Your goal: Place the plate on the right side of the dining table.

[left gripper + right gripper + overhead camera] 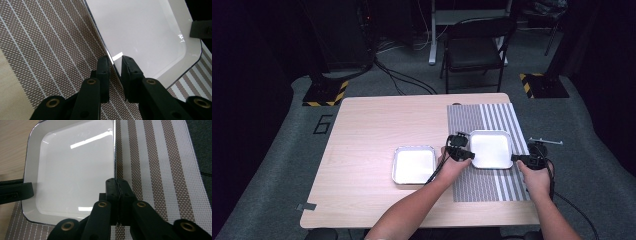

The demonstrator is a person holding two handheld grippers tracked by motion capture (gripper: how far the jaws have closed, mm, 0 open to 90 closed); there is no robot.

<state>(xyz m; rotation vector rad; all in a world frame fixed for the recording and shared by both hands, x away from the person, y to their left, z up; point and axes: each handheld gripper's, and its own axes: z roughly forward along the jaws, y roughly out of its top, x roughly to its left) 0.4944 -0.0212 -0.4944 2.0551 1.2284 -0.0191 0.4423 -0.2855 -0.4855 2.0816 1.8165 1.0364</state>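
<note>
A white square plate (490,148) lies on a brown-and-white striped placemat (489,187). My left gripper (469,155) is at the plate's left edge. In the left gripper view its jaws (115,60) straddle the thin rim of the plate (140,32) with a visible gap, so they are open. My right gripper (514,158) is at the plate's right edge. In the right gripper view its jaws (116,180) are shut on the rim of the plate (75,170). The other gripper shows at the plate's far side (15,192).
A second white square plate (413,165) sits on the bare wooden table (372,130), just left of the placemat. A grey tag (306,206) lies near the table's front left corner. A black chair (474,50) stands beyond the far edge.
</note>
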